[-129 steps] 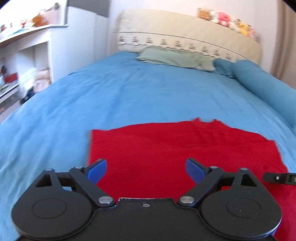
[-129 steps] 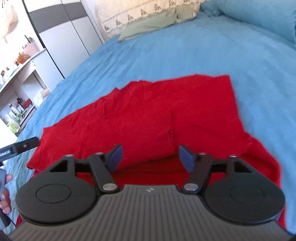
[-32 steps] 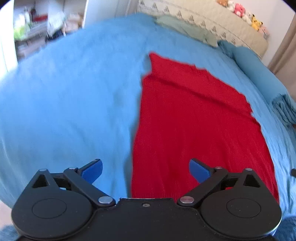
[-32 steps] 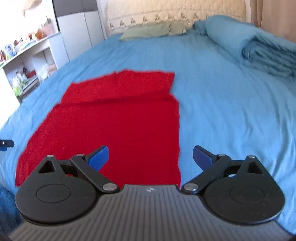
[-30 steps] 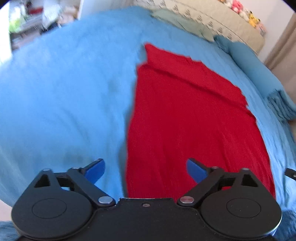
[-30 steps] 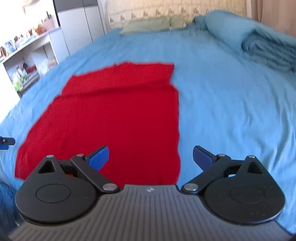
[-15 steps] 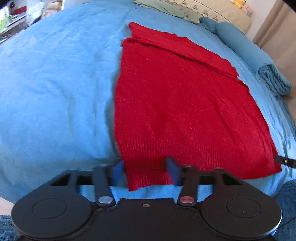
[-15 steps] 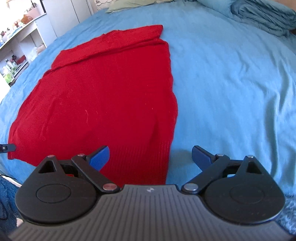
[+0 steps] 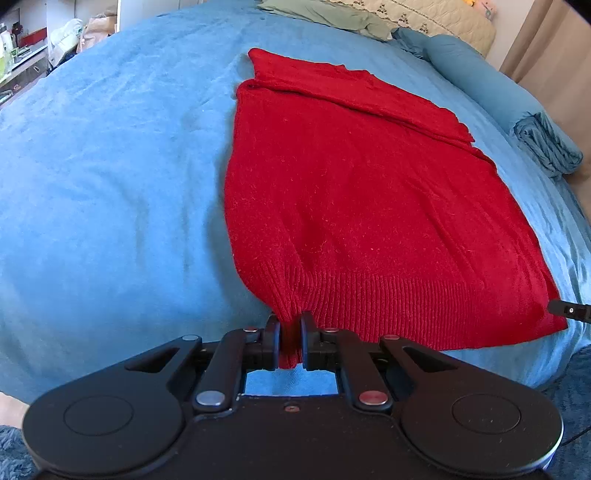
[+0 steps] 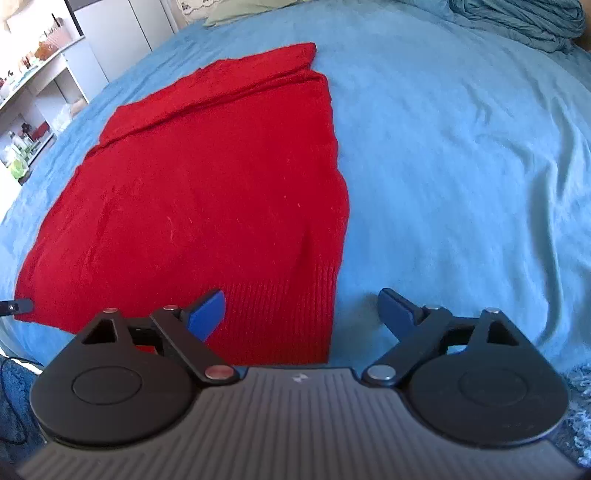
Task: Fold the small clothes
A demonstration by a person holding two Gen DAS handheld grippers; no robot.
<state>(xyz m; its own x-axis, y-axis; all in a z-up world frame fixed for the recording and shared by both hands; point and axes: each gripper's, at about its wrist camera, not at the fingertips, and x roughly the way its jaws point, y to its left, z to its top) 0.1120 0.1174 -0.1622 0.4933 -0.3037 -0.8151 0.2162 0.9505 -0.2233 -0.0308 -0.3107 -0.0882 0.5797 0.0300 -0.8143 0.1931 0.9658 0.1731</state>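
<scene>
Left wrist view: left claw (image 9: pixel 290 343) closing, pinching the red knitted sweater (image 9: pixel 362 206) by its ribbed hem corner.
Sweater lies flat on the blue bed (image 9: pixel 110 166); right claw (image 10: pixel 301 312) gapes wide over the opposite hem corner, holding nothing.

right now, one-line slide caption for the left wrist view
Left tongs closing on the ribbed hem corner of a red knitted sweater spread flat on a blue bedsheet.

You're in a home bedroom: a bed (image 9: pixel 110 166) under a blue sheet, pillows (image 9: pixel 325 14) and padded headboard (image 9: pixel 443 18) at 12 o'clock, cluttered white shelves (image 10: pixel 37 96) at 10.
</scene>
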